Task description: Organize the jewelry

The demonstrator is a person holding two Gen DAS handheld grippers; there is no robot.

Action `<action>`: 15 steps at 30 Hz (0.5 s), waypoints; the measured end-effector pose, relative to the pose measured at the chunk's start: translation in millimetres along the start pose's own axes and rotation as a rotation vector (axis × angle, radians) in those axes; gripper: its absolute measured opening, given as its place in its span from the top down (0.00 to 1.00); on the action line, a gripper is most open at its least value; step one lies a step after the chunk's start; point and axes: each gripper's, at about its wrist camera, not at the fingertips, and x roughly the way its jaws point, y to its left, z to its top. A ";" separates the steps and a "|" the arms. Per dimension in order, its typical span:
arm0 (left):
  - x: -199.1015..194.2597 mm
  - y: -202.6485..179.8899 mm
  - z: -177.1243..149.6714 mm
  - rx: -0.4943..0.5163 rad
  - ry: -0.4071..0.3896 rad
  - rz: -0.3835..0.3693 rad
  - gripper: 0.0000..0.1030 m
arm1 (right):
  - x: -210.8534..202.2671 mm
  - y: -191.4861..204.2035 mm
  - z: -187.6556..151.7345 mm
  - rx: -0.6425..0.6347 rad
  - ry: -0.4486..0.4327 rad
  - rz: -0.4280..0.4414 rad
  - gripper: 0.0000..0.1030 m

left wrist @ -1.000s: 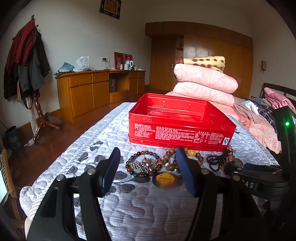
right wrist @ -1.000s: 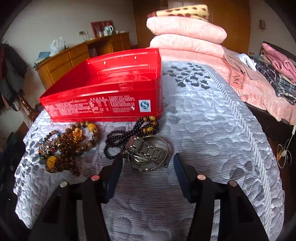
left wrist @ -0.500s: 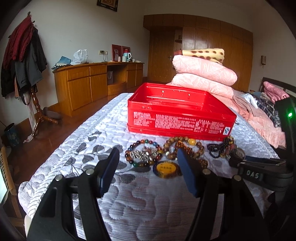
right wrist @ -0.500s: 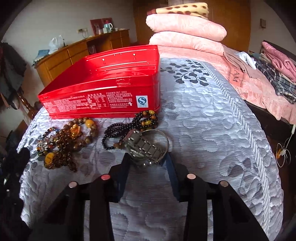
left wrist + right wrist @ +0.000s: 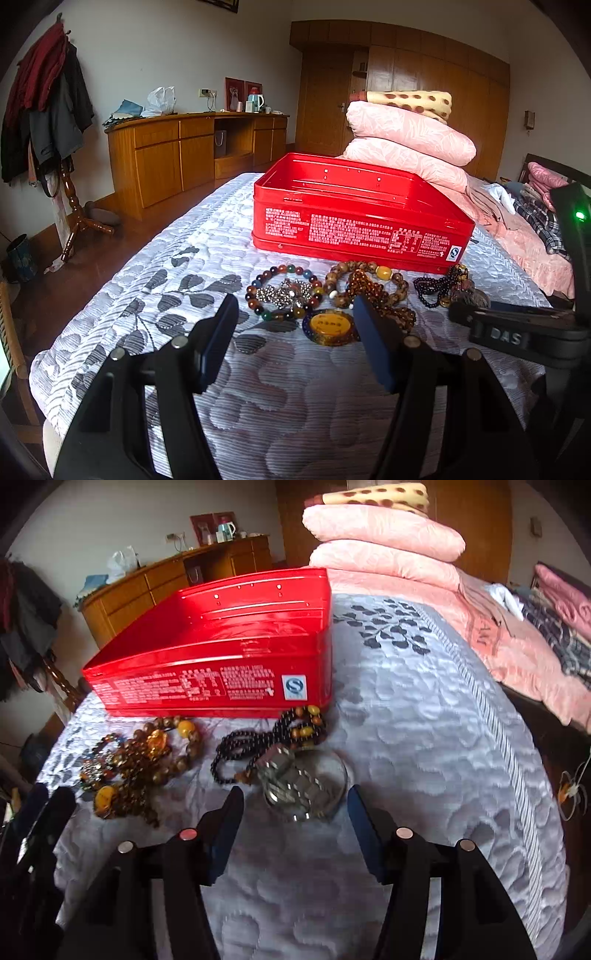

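An open red tin box (image 5: 354, 218) (image 5: 221, 664) sits on the quilted bed. In front of it lies a row of jewelry: a multicolour bead bracelet (image 5: 284, 295), brown bead bracelets (image 5: 369, 284) (image 5: 155, 753), a yellow pendant (image 5: 330, 326), a black bead strand (image 5: 258, 738) and a silver metal watch with bangle (image 5: 303, 782). My left gripper (image 5: 295, 325) is open just short of the pendant. My right gripper (image 5: 295, 819) is open, its fingers on either side of the silver watch, nothing held. It also shows at the right of the left wrist view (image 5: 517, 328).
Folded pink quilts (image 5: 406, 147) are stacked behind the box. More pink bedding and clothes (image 5: 535, 620) lie to the right. A wooden dresser (image 5: 184, 155) and a coat rack (image 5: 48, 122) stand left of the bed, beyond its left edge (image 5: 85, 332).
My right gripper closed in toward the silver watch half a second ago, then opened wide again; the watch still lies on the bed. My left gripper has drifted slightly toward the jewelry.
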 end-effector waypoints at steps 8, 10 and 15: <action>0.4 2.9 0.3 -0.014 0.002 -0.027 0.39 | 1.3 1.1 -1.0 0.000 -0.003 -0.026 0.54; -0.5 2.0 0.0 -0.011 -0.001 -0.028 0.39 | -1.0 0.1 -2.7 0.002 -0.006 -0.019 0.54; -0.6 2.6 0.2 -0.014 0.001 -0.030 0.39 | -11.3 0.7 -8.9 -0.002 -0.029 0.008 0.54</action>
